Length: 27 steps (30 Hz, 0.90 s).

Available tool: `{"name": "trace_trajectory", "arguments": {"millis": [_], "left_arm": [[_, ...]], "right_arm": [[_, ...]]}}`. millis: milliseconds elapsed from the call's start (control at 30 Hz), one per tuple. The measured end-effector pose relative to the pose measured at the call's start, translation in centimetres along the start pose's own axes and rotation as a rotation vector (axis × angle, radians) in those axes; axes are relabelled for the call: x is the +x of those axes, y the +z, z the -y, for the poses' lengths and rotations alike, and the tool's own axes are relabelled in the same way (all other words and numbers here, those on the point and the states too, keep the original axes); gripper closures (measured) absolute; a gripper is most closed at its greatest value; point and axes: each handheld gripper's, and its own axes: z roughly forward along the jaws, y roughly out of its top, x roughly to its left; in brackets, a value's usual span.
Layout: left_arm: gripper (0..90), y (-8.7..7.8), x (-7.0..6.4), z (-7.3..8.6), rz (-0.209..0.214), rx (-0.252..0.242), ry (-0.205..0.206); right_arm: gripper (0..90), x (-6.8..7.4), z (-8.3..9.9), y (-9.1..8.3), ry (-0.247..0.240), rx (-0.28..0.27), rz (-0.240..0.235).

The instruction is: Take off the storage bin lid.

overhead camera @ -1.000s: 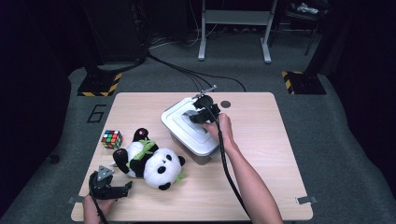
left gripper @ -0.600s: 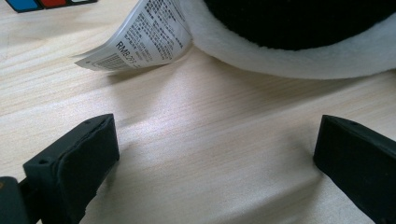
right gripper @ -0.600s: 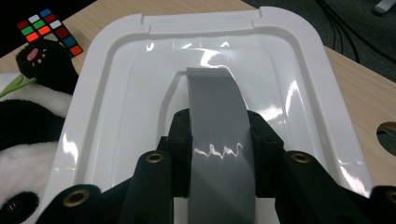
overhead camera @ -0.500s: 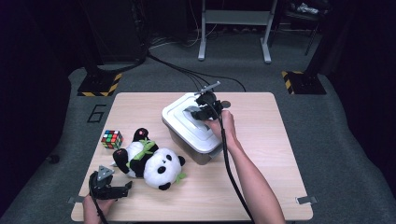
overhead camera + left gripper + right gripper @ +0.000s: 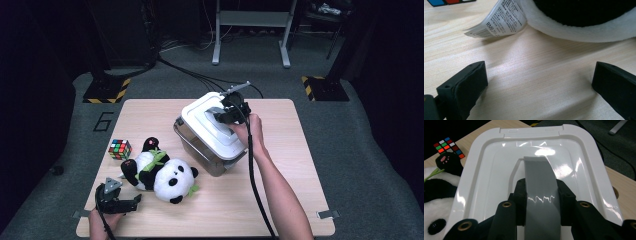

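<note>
Right gripper (image 5: 226, 116) with fingers (image 5: 520, 195) clamped on the grey handle (image 5: 539, 185) of the white lid (image 5: 200, 112), atop the clear storage box (image 5: 197, 145) near the middle of the tabletop (image 5: 300, 150). Left gripper (image 5: 116, 197) at the near left edge, fingers (image 5: 464, 85) spread wide and holding nothing, just short of the plush panda (image 5: 162, 172) and its paper tag (image 5: 499, 18); Rubik's cube (image 5: 120, 149) beyond.
</note>
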Motion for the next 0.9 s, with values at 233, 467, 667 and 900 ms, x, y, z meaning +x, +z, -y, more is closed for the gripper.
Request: {"name": "trace_trajectory", "arguments": {"millis": [233,467,667,900], "left_arm": [[0.1,-0.1,0.1,0.0,0.002,0.014,0.019],[0.1,0.0,0.0,0.0,0.000,0.005,0.008],[0.1,0.0,0.0,0.0,0.000,0.006,0.008],[0.1,0.0,0.0,0.0,0.000,0.006,0.008]], "right_arm": [[66.6,-0.8,0.3,-1.2,0.011,-0.012,0.025],[66.5,-2.2,1.2,-2.4,0.037,-0.020,0.051],[66.5,-3.6,2.3,-3.3,0.073,-0.021,0.081],[66.5,-5.2,3.4,-4.2,0.101,-0.026,0.107]]}}
